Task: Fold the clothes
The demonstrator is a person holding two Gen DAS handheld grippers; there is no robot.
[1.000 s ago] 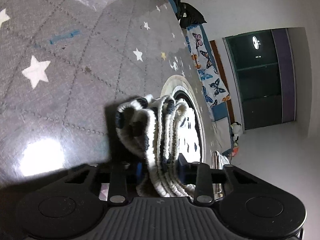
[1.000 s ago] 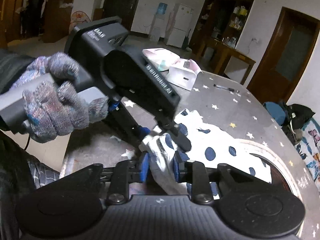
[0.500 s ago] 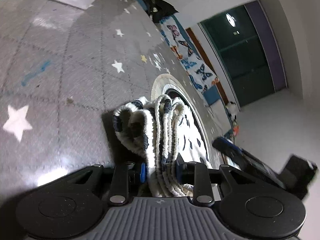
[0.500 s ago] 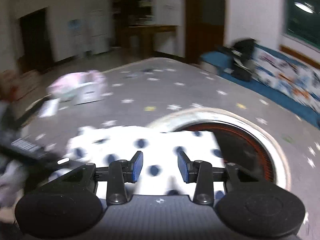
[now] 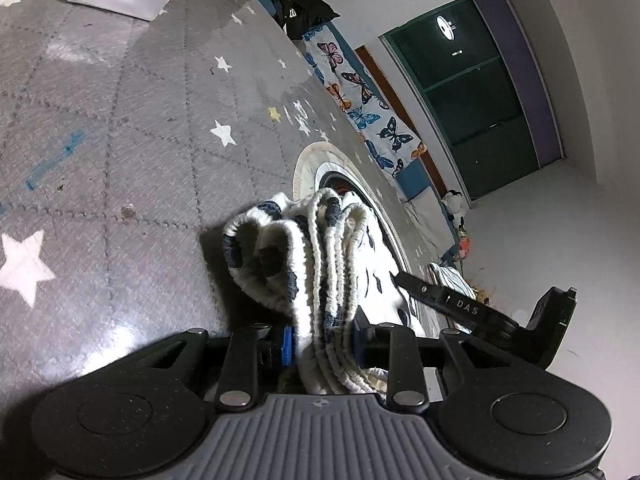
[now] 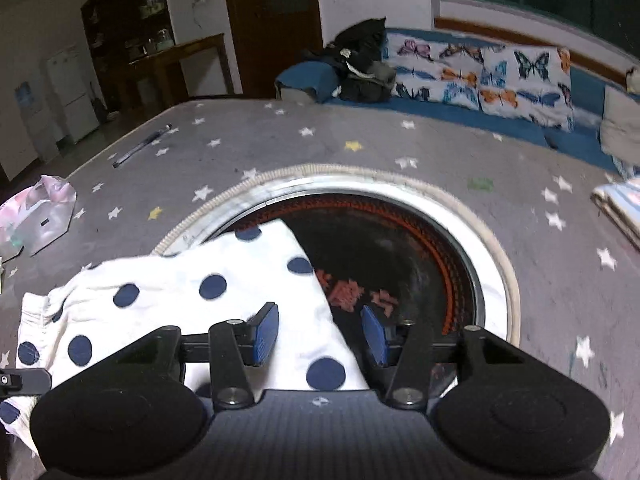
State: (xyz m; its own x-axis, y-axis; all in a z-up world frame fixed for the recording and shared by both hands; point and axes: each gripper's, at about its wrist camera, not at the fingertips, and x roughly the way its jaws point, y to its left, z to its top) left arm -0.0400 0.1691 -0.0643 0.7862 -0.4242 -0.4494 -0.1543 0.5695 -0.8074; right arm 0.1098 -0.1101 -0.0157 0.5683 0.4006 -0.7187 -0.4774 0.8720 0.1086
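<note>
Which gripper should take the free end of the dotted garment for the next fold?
Right. The right gripper is open over the garment's loose flat end, apart from it. The left gripper is shut on the bunched waistband, so likely it should only anchor.

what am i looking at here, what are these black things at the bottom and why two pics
No robot: a person holds a handheld claw in each hand, with a camera on each looking along its fingers. That makes two pictures.

Left picture: the left claw is shut on the bunched waistband of a white garment with dark dots.

Right picture: the right claw is open above the same garment, gripping nothing.

The garment lies on a grey star-patterned table, partly over a round dark inset. A pen and a plastic bag also lie there.
</note>
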